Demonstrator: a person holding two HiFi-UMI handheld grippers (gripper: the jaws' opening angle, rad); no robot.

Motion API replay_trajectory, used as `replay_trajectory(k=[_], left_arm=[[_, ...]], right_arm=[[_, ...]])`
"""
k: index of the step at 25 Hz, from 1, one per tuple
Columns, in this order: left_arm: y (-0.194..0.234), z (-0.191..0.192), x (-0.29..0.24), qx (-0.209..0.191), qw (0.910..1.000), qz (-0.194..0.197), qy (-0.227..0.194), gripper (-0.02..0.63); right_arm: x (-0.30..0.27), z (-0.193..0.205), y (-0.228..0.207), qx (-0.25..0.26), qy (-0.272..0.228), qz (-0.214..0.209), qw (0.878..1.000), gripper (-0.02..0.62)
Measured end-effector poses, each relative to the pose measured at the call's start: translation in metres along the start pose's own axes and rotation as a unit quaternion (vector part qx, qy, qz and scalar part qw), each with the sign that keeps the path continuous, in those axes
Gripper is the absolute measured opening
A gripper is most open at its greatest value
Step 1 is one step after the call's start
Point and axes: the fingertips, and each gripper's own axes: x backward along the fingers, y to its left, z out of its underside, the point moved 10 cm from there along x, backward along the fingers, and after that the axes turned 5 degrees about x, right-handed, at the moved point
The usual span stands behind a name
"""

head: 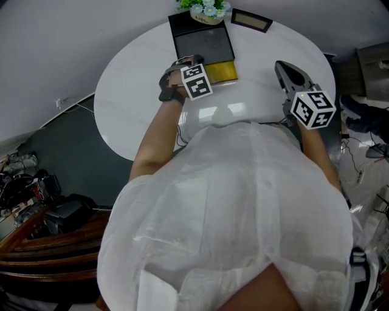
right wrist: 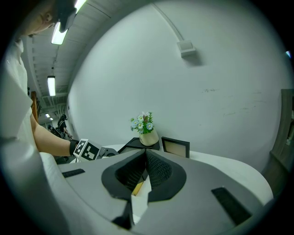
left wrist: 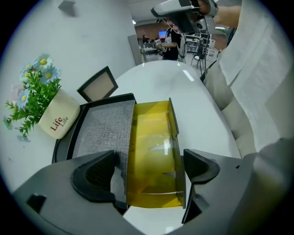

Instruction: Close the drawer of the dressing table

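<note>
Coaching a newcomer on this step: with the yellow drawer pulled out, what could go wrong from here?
Nothing braces the black box: the shut right gripper hangs apart from it, so pushing the yellow drawer might slide the box into the flower pot behind. The left gripper's open jaws straddle the drawer, one above the box's grey top; if lowered, it could catch there.

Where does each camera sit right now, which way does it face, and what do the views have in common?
Head view: on the person's head, facing steeply down at the white table; the white-clad torso, left gripper and right gripper show.
Left gripper view: rides the left gripper, looking down between its open jaws at the yellow drawer.
Right gripper view: rides the right gripper, nearly level toward the wall; jaws together, left forearm visible.
Shared: the flower pot and picture frame appear in all three.
</note>
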Motion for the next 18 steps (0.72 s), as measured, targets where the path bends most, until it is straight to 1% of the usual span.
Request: replay_trajectory(k=[2, 5, 11, 18], left_arm=[[-0.0013, 0.0017, -0.0005, 0.001, 0.9999, -0.01, -0.009, 0.466], [-0.0013, 0.0041, -0.0009, 0.005, 0.9998, -0.013, -0.016, 0.466], [-0.0005, 0.0028, -0.0009, -0.001, 0.9999, -0.012, -0.009, 0.463], [0.0019, 0.002, 0.002, 0.002, 1.0, -0.004, -0.007, 0.443]], right_arm=[[0.0002, 0.0003, 0.0002, -0.001, 0.0, 0.0, 1.0, 0.011], [-0.0016, 0.0001, 0.0014, 0.0, 0.001, -0.002, 1.0, 0.011], [-0.0024, -0.0009, 0.0013, 0.0, -0.001, -0.001, 1.0, 0.011], [-0.0021, -0.0001, 0.002, 0.0, 0.0, -0.002, 1.0, 0.011]])
